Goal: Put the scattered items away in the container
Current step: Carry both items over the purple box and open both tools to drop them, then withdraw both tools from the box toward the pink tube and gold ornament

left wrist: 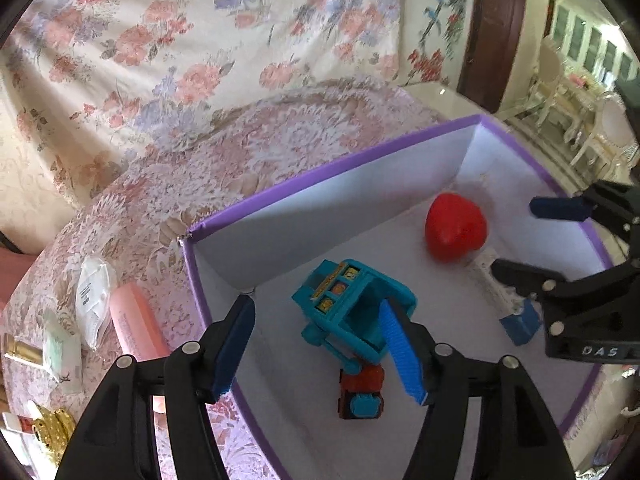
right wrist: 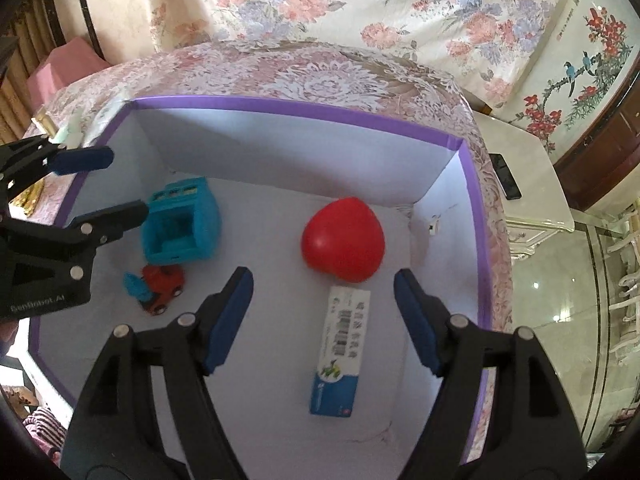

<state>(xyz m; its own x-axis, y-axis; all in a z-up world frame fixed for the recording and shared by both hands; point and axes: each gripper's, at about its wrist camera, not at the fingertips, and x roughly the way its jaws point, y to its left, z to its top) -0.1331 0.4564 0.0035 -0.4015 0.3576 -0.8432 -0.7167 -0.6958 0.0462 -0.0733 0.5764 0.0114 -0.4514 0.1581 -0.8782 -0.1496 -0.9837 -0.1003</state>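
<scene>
The left gripper hangs over the box with its jaws spread wide, gripping nothing; the teal toy lies on the box floor just below its fingers, touching a small red car. The right gripper is likewise released above the box, over a blue-and-white packet and a red heart. On the tablecloth beside the box lie a pink case and white sachets.

Floral sheet behind table; bird painting (red blossoms); black phone on cabinet.
</scene>
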